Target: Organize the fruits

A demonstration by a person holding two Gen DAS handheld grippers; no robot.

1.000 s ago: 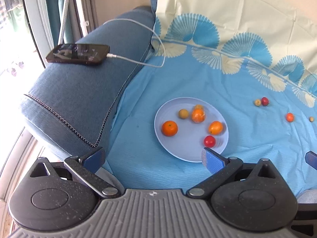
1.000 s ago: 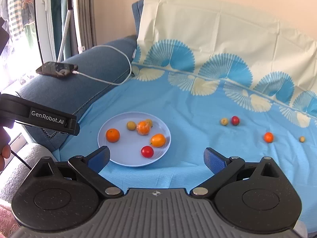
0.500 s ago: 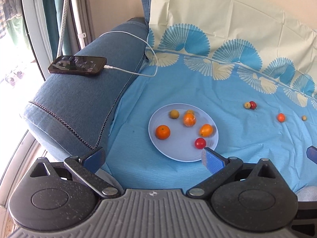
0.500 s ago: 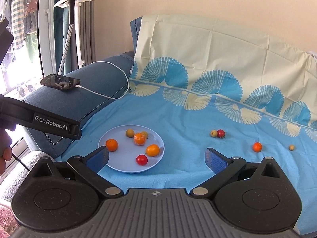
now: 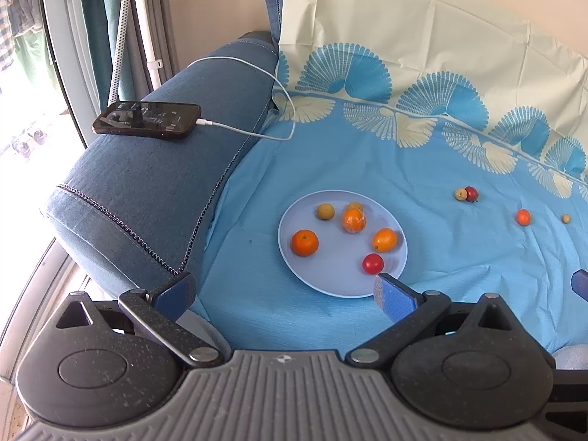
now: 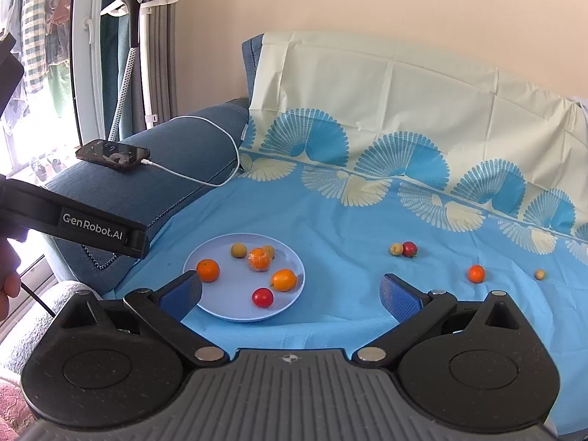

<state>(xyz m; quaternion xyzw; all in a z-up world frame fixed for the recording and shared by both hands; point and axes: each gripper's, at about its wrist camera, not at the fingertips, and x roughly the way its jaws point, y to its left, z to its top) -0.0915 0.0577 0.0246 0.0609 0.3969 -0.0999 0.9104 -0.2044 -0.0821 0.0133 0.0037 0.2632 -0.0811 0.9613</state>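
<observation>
A pale blue plate point(image 5: 330, 283) point(image 6: 220, 312) lies on the blue cloth and holds several small fruits, among them an orange point(image 5: 304, 242) point(image 6: 208, 270) and a red tomato point(image 5: 373, 263) point(image 6: 262, 297). Loose on the cloth to the right lie a yellow and a red fruit together point(image 5: 466, 194) point(image 6: 403, 249), a small orange point(image 5: 523, 217) point(image 6: 476, 273) and a tiny yellow fruit point(image 5: 566, 218) point(image 6: 539, 274). My left gripper point(image 5: 283, 294) is open and empty, near the plate's front edge. My right gripper point(image 6: 290, 294) is open and empty, held back from the plate.
A phone point(image 5: 147, 119) point(image 6: 113, 154) with a white cable point(image 5: 257, 132) lies on the blue sofa armrest point(image 5: 154, 191) at left. The left gripper's body point(image 6: 73, 220) crosses the right wrist view at left. A garment steamer stand point(image 6: 136, 36) is behind.
Both grippers have pulled back and up from the plate, so the fruits look smaller and more of the sofa back shows. Both stay open and empty.
</observation>
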